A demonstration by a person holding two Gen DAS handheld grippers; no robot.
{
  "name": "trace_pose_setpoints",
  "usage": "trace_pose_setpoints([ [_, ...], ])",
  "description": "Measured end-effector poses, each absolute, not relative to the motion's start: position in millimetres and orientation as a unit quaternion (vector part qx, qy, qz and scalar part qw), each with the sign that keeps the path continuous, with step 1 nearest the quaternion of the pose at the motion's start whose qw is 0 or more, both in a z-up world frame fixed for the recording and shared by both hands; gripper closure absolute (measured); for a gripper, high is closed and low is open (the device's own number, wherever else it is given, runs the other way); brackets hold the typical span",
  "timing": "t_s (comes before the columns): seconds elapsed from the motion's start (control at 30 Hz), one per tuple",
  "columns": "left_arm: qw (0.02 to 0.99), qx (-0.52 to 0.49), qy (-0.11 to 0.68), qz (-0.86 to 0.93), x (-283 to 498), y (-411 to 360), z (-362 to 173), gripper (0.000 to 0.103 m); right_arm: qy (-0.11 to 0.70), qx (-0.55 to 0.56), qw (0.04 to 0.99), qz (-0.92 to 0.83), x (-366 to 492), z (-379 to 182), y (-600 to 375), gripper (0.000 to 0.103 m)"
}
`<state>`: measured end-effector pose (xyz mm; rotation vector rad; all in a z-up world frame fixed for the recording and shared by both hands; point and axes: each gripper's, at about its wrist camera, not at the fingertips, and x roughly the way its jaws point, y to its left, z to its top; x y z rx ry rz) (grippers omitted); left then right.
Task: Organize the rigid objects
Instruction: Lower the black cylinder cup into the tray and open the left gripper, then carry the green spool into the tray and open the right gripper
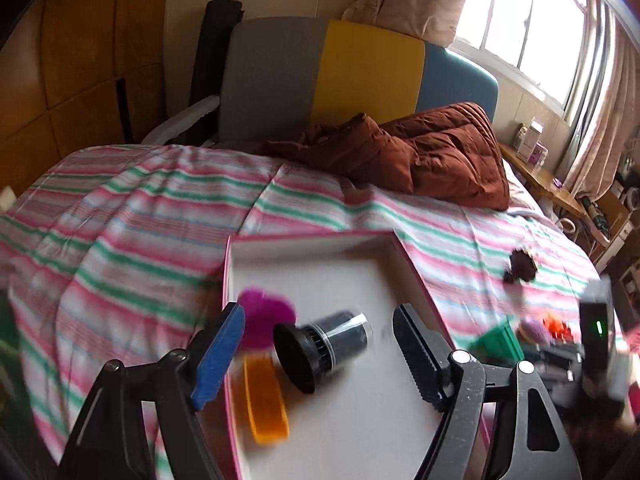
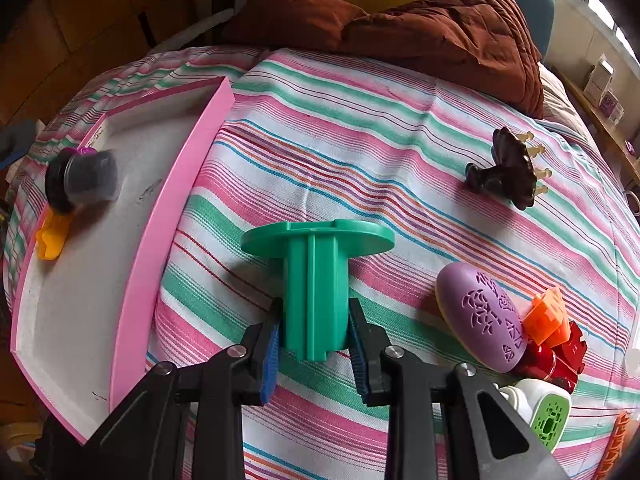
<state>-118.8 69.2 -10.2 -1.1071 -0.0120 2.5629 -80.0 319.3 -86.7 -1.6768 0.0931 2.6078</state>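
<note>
A pink-rimmed tray (image 1: 312,240) lies on the striped bed; it also shows in the right wrist view (image 2: 188,184). In it lie a black-capped jar (image 1: 324,346), a magenta piece (image 1: 264,316) and an orange piece (image 1: 264,400). My left gripper (image 1: 320,356) is open above the tray, its fingers either side of the jar and apart from it. My right gripper (image 2: 314,344) is shut on a green spool-shaped piece (image 2: 314,280), held upright above the bedsheet to the right of the tray.
On the sheet at right lie a dark brown toy (image 2: 508,168), a purple oval piece (image 2: 480,316), an orange block (image 2: 548,316), a red part (image 2: 560,356) and a white-green piece (image 2: 544,412). A brown quilt (image 2: 420,28) is bunched at the headboard.
</note>
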Motion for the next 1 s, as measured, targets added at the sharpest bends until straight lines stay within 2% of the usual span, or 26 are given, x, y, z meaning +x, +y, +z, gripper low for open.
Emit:
trace_pose_setpoints([
  [0.4, 0.165, -0.408, 0.015, 0.898, -41.9, 59.7, -23.9, 0.026, 0.018, -0.537, 0.025, 0.843, -75.0, -85.8, 319.1, 0.074],
  [1.0, 0.15, -0.415, 0.024, 0.897, -19.6, 43.3, -28.1, 0.026, 0.039, -0.538, 0.021, 0.842, -68.4, -84.9, 327.9, 0.074],
])
